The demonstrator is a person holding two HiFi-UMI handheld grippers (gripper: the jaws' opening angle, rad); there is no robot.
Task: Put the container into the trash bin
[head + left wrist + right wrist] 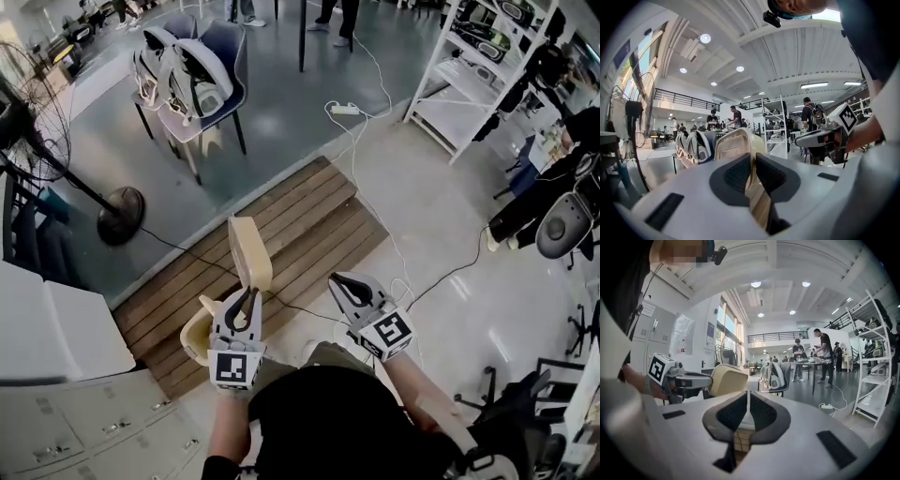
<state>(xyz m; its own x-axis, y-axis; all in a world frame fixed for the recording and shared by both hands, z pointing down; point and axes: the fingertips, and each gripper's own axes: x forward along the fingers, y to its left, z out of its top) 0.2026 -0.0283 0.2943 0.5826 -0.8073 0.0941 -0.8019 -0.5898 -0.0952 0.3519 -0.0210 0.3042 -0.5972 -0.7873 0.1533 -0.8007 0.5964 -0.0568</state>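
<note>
A beige clamshell container (249, 253) hangs in front of me, its lid standing up and its tray (196, 336) down at the left. My left gripper (246, 298) is shut on the container's wall; in the left gripper view the beige wall (738, 144) runs between the two dark pads. My right gripper (339, 281) floats a little to the right, apart from the container, with its jaws together and nothing in them (748, 397). From the right gripper view the container (727, 379) and the left gripper (689, 379) show at the left. No trash bin is in view.
A wooden slat platform (281, 244) lies on the floor ahead, crossed by a black cable. A chair (202, 84) loaded with gear and a standing fan (117, 211) are beyond it, a white shelf rack (469, 75) at far right, grey drawers (84, 427) at my left.
</note>
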